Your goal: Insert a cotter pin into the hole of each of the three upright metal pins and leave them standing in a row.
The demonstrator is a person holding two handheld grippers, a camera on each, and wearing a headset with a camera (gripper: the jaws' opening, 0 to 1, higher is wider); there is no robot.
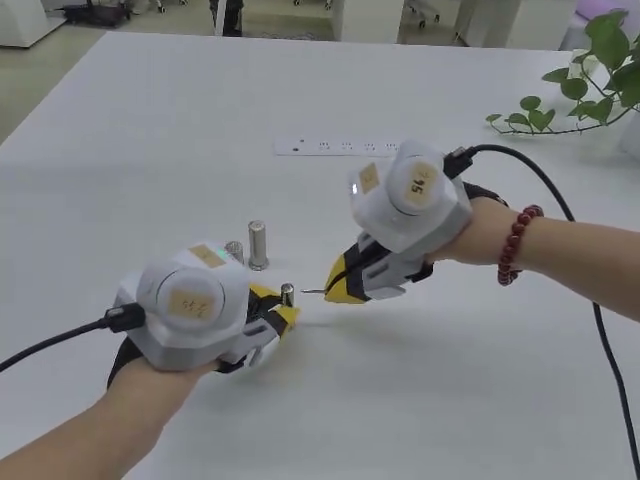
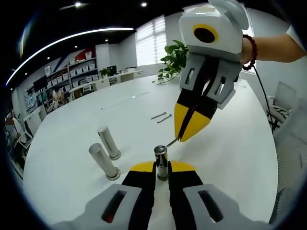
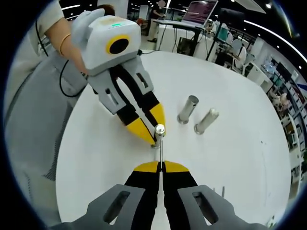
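A short, silvery metal pin with a rounded head is being clamped between the closed, yellow-tipped jaws of the left gripper. It is being kept upright on the white table, its long axis vertical and its head rising just above the jaw tips. A thin wire cotter pin is being pinched in the closed jaws of the right gripper. It is being held roughly level, its long axis running straight out along those jaws and its free end pointing at the head of the metal pin directly ahead of the tips. Whether the wire is entering the hole cannot be told. Two further pins, taller, plain and silvery with flanged bases, are being shown standing upright side by side, just beyond the left gripper's jaws and to their left. Two spare cotter pins are being shown lying flat on the table, well ahead of those jaws.
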